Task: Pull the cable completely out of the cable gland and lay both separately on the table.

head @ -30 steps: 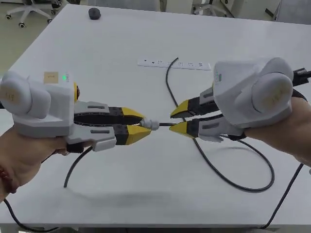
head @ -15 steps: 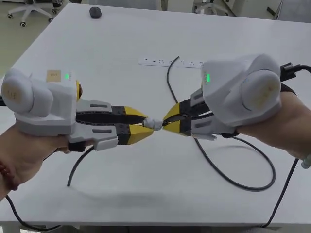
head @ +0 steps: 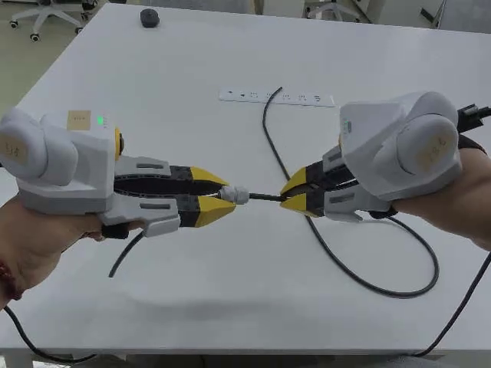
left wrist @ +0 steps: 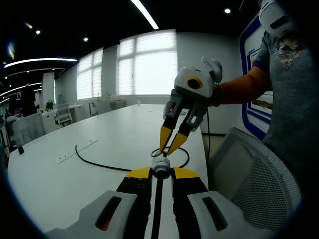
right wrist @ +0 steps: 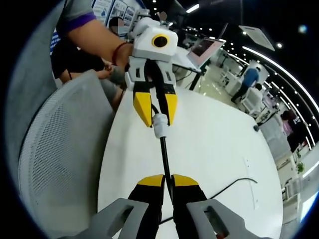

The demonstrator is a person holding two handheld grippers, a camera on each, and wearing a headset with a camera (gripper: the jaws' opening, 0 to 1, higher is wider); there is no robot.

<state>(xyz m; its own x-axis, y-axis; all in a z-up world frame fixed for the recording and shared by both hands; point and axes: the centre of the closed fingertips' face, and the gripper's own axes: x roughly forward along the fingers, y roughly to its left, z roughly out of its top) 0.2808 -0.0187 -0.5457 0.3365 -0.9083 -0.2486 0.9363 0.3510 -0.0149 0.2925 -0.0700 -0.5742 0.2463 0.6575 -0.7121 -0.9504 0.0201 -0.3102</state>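
The small white cable gland [head: 235, 195] is held above the white table [head: 230, 291] by my left gripper [head: 220, 198], which is shut on it. A black cable [head: 265, 197] comes straight out of the gland to my right gripper [head: 293, 195], which is shut on it a short way off. Past that gripper the cable loops over the table [head: 383, 290]. In the left gripper view the gland [left wrist: 161, 168] sits between the yellow tips, and the right gripper [left wrist: 174, 141] points down at it. In the right gripper view the cable [right wrist: 163, 152] runs up to the gland [right wrist: 159, 125] in the left gripper [right wrist: 156, 113].
A white power strip [head: 276, 97] lies mid-table beyond the grippers, and a dark round object [head: 149, 18] sits near the far edge. A black cable tail [head: 123, 259] hangs below the left gripper. A grey mesh chair [left wrist: 249, 184] stands at the table's near side.
My right gripper came up close to the gland, then drew back to the right, so a short stretch of cable shows between the two grippers again. The left gripper stayed nearly still.
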